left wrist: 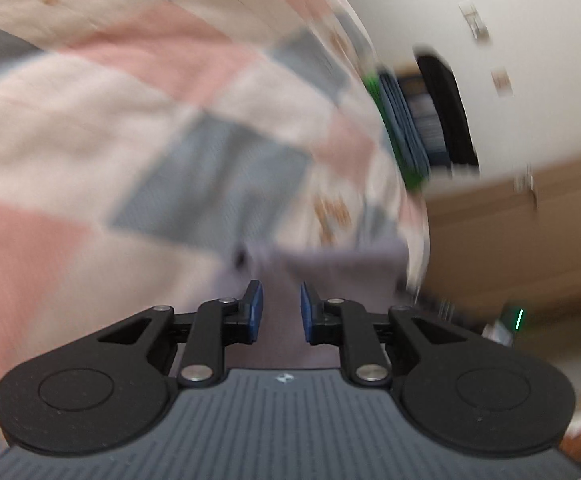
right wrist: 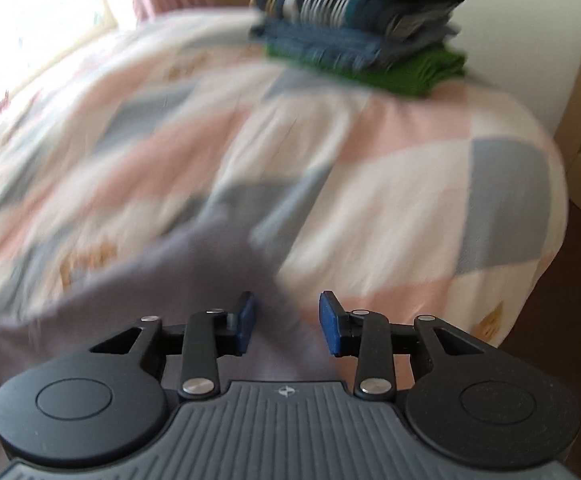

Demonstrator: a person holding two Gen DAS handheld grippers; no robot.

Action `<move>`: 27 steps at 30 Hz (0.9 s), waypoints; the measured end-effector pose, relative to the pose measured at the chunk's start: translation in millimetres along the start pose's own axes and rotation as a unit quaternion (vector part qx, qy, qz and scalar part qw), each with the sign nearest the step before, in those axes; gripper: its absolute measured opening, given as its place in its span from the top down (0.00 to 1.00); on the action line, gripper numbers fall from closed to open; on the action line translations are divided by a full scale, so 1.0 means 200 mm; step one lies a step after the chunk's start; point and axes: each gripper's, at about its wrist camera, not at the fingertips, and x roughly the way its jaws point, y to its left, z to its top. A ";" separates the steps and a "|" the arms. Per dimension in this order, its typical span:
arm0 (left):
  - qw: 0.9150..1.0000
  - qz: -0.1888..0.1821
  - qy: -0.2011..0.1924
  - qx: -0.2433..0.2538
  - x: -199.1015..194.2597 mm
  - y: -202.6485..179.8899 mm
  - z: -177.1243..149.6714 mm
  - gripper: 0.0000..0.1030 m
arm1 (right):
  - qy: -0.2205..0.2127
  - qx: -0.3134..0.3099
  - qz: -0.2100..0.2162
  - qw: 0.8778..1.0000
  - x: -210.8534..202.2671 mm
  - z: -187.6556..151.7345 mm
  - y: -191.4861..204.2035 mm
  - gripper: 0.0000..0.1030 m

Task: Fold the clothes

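A checked quilt (right wrist: 390, 152) covers the bed; a clothes stack (right wrist: 354, 28) sits by the wall (left wrist: 550, 60). Both claws, left (left wrist: 281, 312) and right (right wrist: 288, 324), are held apart over seemingly lilac cloth (right wrist: 194, 272).

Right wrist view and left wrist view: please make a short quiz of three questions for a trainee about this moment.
1. True or false: the right hand-held gripper is shut on the lilac garment.
2. Which colour is the lowest item of the stack of folded clothes? A) green B) red C) white
3. Fill in: the lilac garment lies on a checked ____.

Key: 1 false, both the right and the left hand-held gripper stand open over the cloth; 2 A; 3 bedcover.
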 end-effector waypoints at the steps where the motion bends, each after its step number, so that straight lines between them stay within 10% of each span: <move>1: 1.000 0.005 0.006 0.011 0.00 -0.03 -0.06 0.86 | -0.006 0.007 -0.001 1.000 -0.04 0.01 -0.02 0.66; 9: 0.998 0.056 0.024 -0.012 -0.06 -0.09 -0.52 0.86 | 0.055 0.171 0.041 0.983 -0.13 -0.24 -0.23 0.57; 14: 0.993 0.113 0.012 -0.020 -0.09 -0.06 -0.71 0.86 | 0.078 0.104 0.000 0.992 -0.01 -0.20 -0.16 0.75; 17: 0.990 0.138 0.004 -0.011 -0.12 -0.10 -0.81 0.85 | 0.084 0.071 -0.039 0.993 -0.03 -0.18 -0.09 0.67; 20: 0.988 0.151 -0.022 -0.036 -0.22 -0.11 -0.92 0.83 | 0.067 0.048 -0.069 0.994 -0.11 -0.17 -0.01 0.39; 27: 0.942 0.261 -0.141 -0.154 -0.70 0.05 -1.16 0.80 | 0.031 -0.028 0.000 0.999 -0.23 -0.19 0.26 0.43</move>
